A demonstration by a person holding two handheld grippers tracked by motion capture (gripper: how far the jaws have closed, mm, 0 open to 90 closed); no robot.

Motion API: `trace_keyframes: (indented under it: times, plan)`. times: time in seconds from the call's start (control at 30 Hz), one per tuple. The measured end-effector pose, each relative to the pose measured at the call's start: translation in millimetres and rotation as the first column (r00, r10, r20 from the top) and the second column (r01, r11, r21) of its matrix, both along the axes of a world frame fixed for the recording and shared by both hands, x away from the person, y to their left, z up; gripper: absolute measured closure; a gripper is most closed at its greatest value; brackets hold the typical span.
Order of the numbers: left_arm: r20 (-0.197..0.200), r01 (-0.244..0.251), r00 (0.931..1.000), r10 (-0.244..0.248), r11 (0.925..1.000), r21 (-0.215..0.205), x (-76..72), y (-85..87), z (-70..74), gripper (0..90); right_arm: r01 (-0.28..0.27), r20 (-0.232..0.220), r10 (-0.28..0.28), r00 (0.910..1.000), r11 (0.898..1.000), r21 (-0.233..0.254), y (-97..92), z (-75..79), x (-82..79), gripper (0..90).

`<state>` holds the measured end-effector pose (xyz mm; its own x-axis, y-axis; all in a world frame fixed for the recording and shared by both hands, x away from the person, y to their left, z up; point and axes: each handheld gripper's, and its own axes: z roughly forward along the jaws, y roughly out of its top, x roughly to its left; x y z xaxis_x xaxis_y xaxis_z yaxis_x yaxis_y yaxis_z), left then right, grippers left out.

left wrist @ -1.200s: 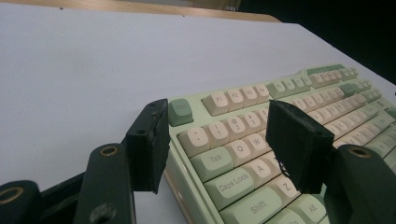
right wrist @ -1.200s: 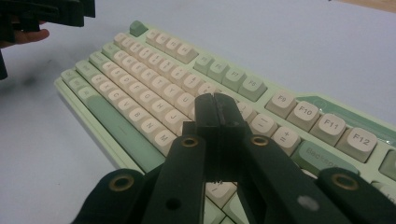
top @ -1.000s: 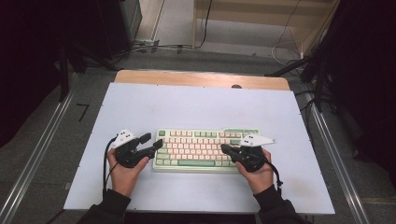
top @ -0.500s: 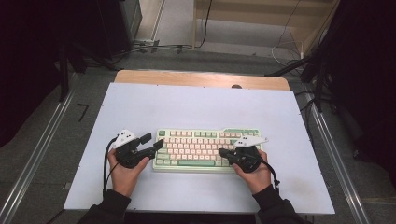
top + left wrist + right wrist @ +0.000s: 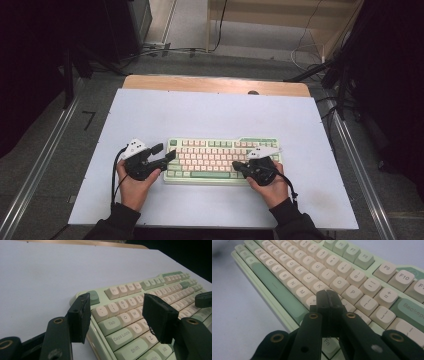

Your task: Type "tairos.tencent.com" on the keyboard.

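1. Nearest the person, two hands come in from the table's near edge, each holding tongs. The left gripper sits at the left end of the keyboard, and the right gripper sits over its right front part.
2. In the left gripper view, the left gripper has its jaws spread apart. They straddle the keyboard's left corner: one pad hangs off the left edge near the Esc key, the other stands above the Q-A-Z columns. Whether either pad touches a key cannot be told; nothing is pinched.
3. In the right gripper view, the right gripper has its jaws pressed together with nothing between them. The joined tips point down at the keyboard, low over the keys just below K and L, right of the space bar.
4. The keyboard, pale green with cream keys, lies flat and square to the person on the light table, in its near half.
5. Beyond it the table's wooden far edge shows.
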<state>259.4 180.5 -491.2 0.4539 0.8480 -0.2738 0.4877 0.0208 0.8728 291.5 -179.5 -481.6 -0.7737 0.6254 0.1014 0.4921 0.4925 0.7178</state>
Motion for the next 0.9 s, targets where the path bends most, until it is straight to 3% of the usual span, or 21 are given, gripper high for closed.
trace_keyframes:
  times: [0.47, 0.6, 0.67, 0.77, 0.83, 0.9]
  plan:
    - [-0.002, 0.003, 1.0, -0.003, 1.0, 0.001, 0.1, 0.0, -0.3, 41.2, -0.002, 0.01, 0.002, 1.0, 1.0, -0.004, 1.4, -0.8, -0.3, 87.6]
    - [-0.004, 0.003, 1.0, -0.003, 1.0, -0.001, 0.1, -0.6, -0.5, 41.2, -0.006, 0.009, 0.006, 0.9999, 0.999, -0.032, 3.8, -6.1, 0.5, 87.5]
    - [-0.003, 0.004, 1.0, -0.004, 1.0, -0.002, -0.2, -0.9, -0.3, 41.2, -0.01, 0.012, 0.01, 0.9999, 1.0, -0.024, 3.5, -4.1, -0.3, 87.5]
    - [-0.002, 0.003, 1.0, -0.003, 1.0, -0.001, 0.1, -0.3, -0.4, 41.2, -0.001, 0.036, 0.0, 0.9993, 0.999, 0.035, -0.9, 3.2, -2.1, 87.2]
    - [-0.003, 0.003, 1.0, -0.003, 1.0, -0.002, 0.2, -0.7, -0.6, 41.3, 0.017, 0.052, -0.021, 0.9985, 0.997, 0.073, -4.7, 7.0, -2.4, 83.4]
    - [-0.001, 0.003, 1.0, -0.003, 1.0, -0.003, 0.0, -1.3, -0.5, 41.3, 0.042, 0.059, -0.048, 0.9971, 0.994, 0.1, -8.4, 8.2, -1.1, 72.2]
